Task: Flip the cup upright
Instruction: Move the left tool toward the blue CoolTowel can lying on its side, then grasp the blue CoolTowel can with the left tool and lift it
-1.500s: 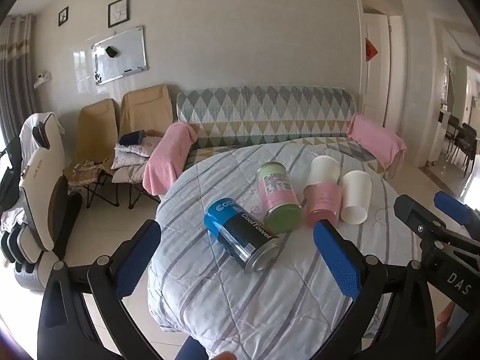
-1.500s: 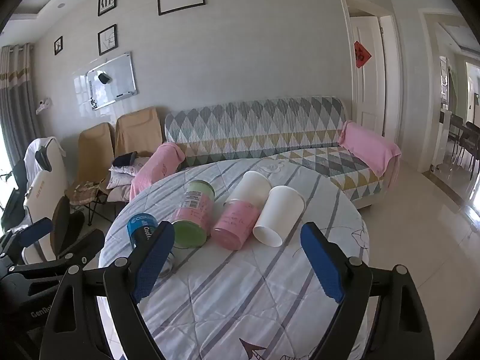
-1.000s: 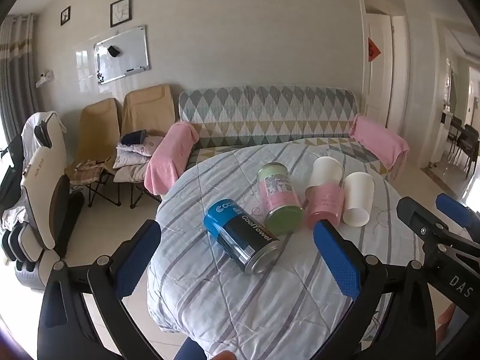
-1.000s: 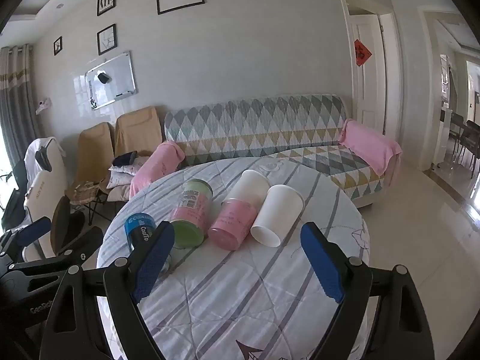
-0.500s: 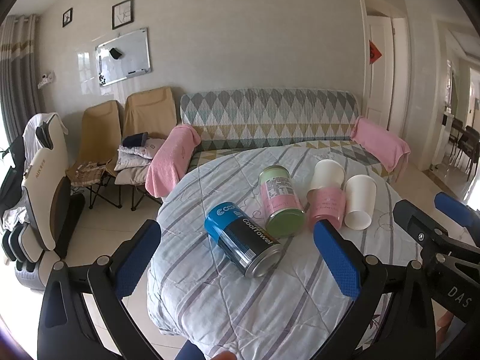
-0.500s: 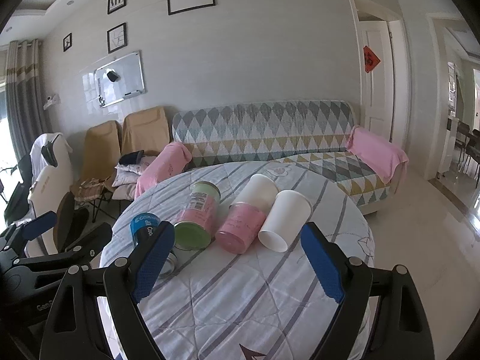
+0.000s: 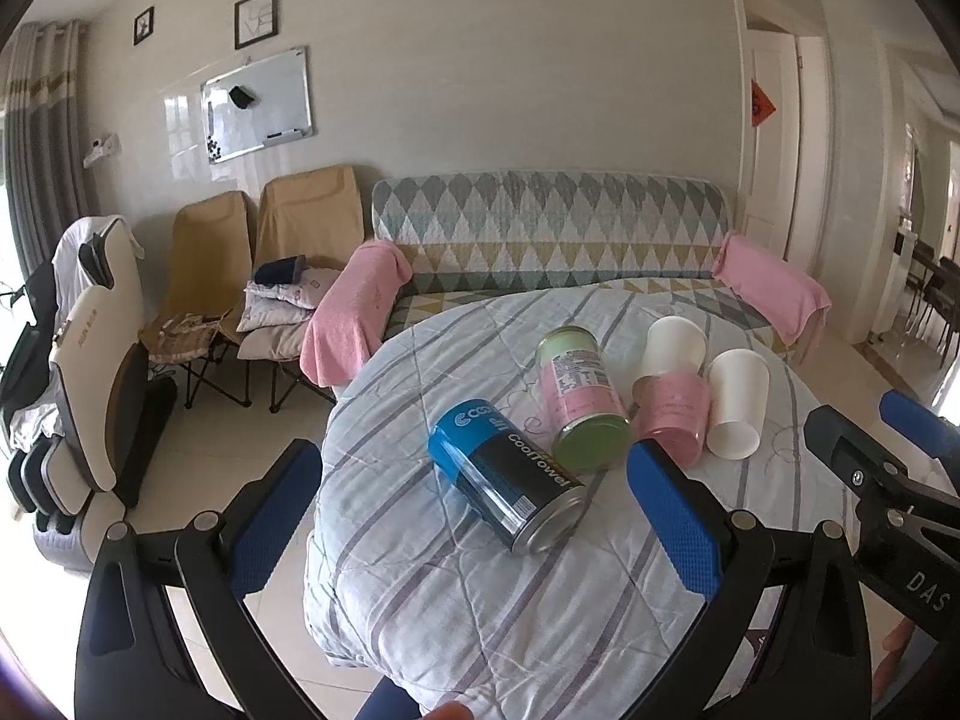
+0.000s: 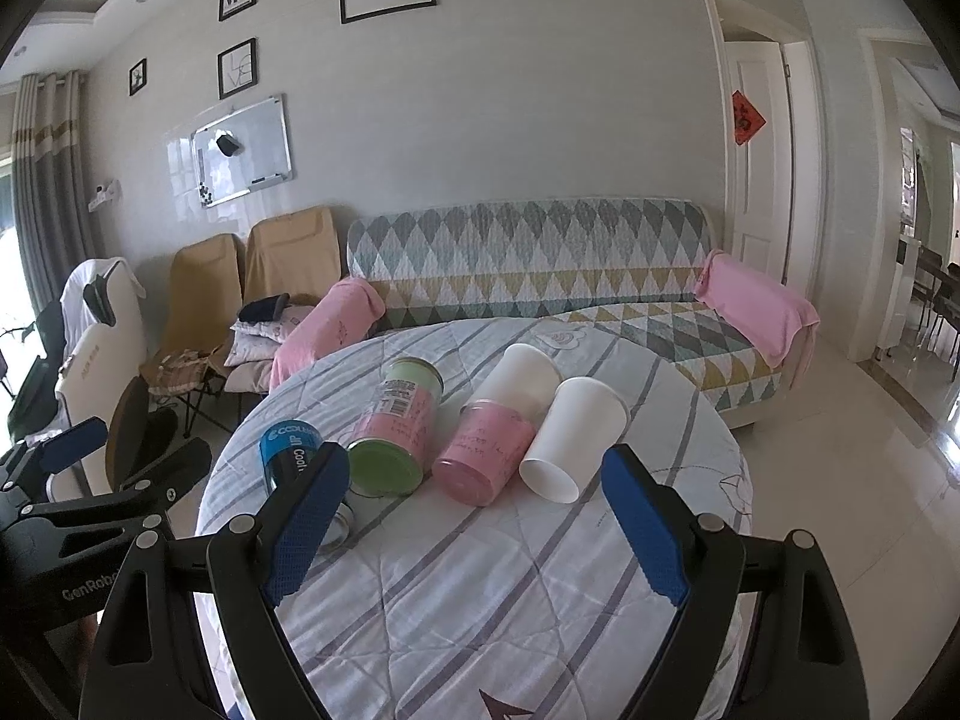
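Observation:
Several containers lie on their sides on the round table (image 8: 480,600). A white paper cup (image 8: 573,441) lies farthest right with its mouth toward me; it also shows in the left wrist view (image 7: 735,402). Beside it lies a pink-and-white cup (image 8: 492,450), then a green-lidded pink-labelled can (image 8: 393,426) and a blue-and-black can (image 7: 507,474). My left gripper (image 7: 474,522) is open and empty, hovering before the blue can. My right gripper (image 8: 474,528) is open and empty, short of the pink cup and white cup.
The table wears a striped quilted cloth (image 7: 480,600) that hangs over its edge. A patterned sofa (image 8: 540,264) with pink towels stands behind it. Folding chairs (image 7: 270,252) and a massage chair (image 7: 90,372) stand at the left. A doorway (image 8: 762,180) is at the right.
Both grippers have drifted slightly; the cups and cans sit a little lower and nearer in both views. Nothing on the table has moved. Both grippers stay open.

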### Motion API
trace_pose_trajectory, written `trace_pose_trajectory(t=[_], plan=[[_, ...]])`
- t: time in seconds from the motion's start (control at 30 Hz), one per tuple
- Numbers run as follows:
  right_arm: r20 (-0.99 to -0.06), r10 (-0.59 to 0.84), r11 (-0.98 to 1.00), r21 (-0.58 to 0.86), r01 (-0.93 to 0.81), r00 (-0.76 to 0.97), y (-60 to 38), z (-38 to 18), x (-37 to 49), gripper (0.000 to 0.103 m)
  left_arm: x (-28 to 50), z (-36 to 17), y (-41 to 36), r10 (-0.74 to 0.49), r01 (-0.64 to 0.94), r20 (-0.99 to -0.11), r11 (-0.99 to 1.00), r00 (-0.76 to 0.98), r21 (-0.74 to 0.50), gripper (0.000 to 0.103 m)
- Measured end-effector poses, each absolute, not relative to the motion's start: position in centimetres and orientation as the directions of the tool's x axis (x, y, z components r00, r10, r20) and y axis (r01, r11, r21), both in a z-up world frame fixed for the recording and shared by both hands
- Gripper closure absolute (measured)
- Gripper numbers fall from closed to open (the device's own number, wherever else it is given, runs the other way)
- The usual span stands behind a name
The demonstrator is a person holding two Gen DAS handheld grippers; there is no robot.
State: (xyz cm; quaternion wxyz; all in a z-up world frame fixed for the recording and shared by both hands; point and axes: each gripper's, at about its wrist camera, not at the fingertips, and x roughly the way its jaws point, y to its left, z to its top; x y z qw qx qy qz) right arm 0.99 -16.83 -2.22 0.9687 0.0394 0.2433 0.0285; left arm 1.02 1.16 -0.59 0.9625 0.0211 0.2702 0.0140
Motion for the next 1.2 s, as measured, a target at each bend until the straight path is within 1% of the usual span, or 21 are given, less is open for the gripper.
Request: trace_pose_trajectory(t=[0.77, 1.03, 1.2], plan=[[-0.509, 0.081, 0.996, 0.078, -0.048, 0.857, -16.1, -2.8, 1.7, 0.016, 1.5, -1.6, 1.4, 0.033, -0.005, -0.548, 0.999, 0.836, 0.052, 0.0], [-0.53, 0.081, 0.996, 0.074, -0.05, 0.844, -16.0, -3.1, 2.2, 0.016, 2.1, -2.8, 1.7, 0.016, 0.007, -0.589, 0.999, 0.808, 0.037, 0.0], [-0.551, 0.077, 0.997, 0.067, -0.048, 0.831, -16.0, -3.6, 2.7, 0.016, 2.8, -3.7, 2.3, 0.041, -0.013, -0.619, 0.999, 0.784, 0.05, 0.0]])
